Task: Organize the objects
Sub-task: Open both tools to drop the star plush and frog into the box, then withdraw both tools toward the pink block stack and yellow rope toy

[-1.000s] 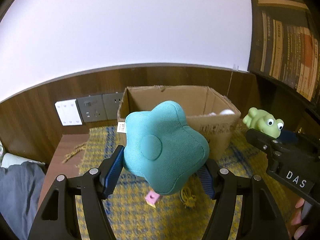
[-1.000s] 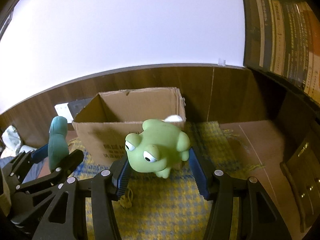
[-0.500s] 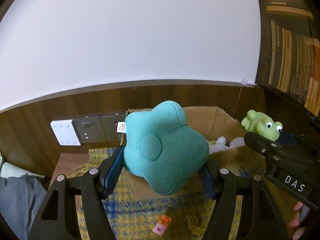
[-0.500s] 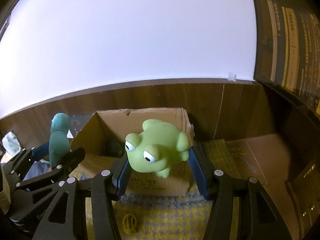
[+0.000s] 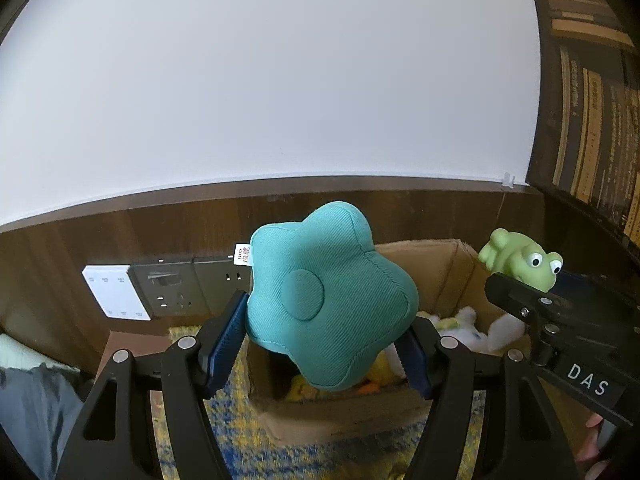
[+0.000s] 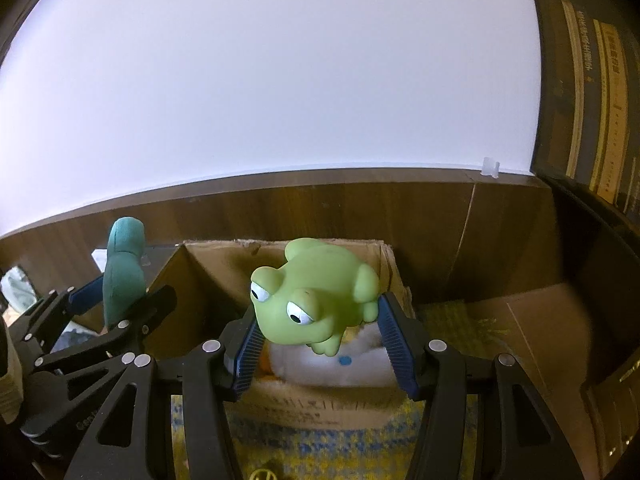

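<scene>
Readable text first: the right gripper [image 5: 560,320], seen from the left wrist camera, has a black label with white letters "DAS" [image 5: 588,379]. The teal star-shaped plush [image 5: 326,300] has a small white sewn-in tag [image 5: 242,255] with print too tiny to read. The cardboard box [image 6: 320,400] has faint printed characters on its front, blurry and unreadable. On the right, a dark bookshelf [image 5: 592,120] holds book spines with vertical writing that can't be made out either.

The left gripper [image 5: 320,344] has its jaws pinching the teal plush from both sides, holding it up above the open box. The right gripper's jaws are clamped on the green rubber frog [image 6: 316,300], which also hangs over the box opening. Inside the box there are white and yellow soft toys [image 6: 332,364].

The box sits on a yellow-and-blue woven mat [image 5: 304,460] laid over a brown wooden counter [image 6: 540,320]. Behind it runs dark wood panelling under a plain white wall [image 5: 280,80], with a white switch plate [image 5: 116,296] and dark grey power sockets [image 5: 172,294] on the panel. A person's fingertips [image 5: 596,428] peek out under the right gripper, and grey fabric [image 5: 28,412] shows bottom left.
</scene>
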Demonstrator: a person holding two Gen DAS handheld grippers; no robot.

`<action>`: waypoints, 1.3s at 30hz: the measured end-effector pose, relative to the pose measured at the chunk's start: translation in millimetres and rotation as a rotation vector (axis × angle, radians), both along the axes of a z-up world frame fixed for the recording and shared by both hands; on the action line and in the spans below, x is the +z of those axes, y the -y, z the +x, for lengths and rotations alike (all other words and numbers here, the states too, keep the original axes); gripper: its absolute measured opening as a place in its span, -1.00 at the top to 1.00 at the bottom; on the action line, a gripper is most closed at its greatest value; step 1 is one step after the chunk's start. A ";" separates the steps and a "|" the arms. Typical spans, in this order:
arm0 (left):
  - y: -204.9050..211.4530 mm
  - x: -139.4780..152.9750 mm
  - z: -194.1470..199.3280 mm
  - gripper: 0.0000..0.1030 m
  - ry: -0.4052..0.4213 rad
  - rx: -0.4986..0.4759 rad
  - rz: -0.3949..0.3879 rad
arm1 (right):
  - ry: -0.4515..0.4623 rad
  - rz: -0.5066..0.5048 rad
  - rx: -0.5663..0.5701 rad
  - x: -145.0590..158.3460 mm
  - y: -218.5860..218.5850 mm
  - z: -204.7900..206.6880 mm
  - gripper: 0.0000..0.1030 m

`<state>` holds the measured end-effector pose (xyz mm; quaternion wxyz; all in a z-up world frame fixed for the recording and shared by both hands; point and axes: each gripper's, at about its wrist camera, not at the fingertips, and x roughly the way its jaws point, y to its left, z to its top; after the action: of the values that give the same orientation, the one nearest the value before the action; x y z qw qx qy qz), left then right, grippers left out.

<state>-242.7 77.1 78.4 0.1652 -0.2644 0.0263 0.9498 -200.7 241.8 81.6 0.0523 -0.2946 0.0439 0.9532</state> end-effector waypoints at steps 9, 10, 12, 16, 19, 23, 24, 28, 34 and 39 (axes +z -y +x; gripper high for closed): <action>-2.1 4.6 -19.2 -0.33 -0.007 -0.014 -0.012 | -0.002 0.019 0.003 8.6 3.6 -23.1 -0.07; -2.4 4.1 -20.9 -0.33 -0.006 -0.018 -0.014 | -0.001 0.019 0.003 8.6 3.8 -25.8 -0.07; -2.7 1.5 -24.8 -0.33 0.002 -0.020 -0.016 | 0.002 0.011 0.003 7.2 2.8 -30.6 -0.07; -0.3 -3.3 -29.9 -0.33 0.022 -0.019 -0.007 | 0.014 -0.010 0.005 0.7 -0.7 -34.7 -0.07; -0.6 -4.0 -29.2 -0.33 0.018 -0.028 -0.010 | 0.033 -0.012 0.015 -4.2 -0.5 -37.4 -0.07; -1.0 -2.4 -25.9 -0.33 0.002 -0.040 -0.010 | 0.030 0.005 0.016 -3.6 3.8 -35.7 -0.08; 0.0 -3.0 -26.1 -0.34 0.000 -0.037 -0.011 | 0.031 0.003 0.015 -3.8 3.7 -35.6 -0.08; 1.5 -9.1 -29.5 -0.34 0.024 -0.039 -0.005 | 0.032 0.001 0.003 -3.2 0.9 -36.0 -0.08; 0.0 -14.2 -26.3 -0.98 0.018 0.010 -0.039 | 0.006 0.013 -0.044 2.1 -8.4 -31.9 -0.77; 4.4 -11.2 -21.5 -1.00 0.007 0.031 -0.047 | 0.009 0.014 -0.052 3.4 -9.4 -30.3 -0.79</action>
<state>-264.2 72.7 67.2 0.1441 -0.2721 0.0438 0.9504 -230.9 251.1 84.9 0.0793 -0.2974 0.0445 0.9504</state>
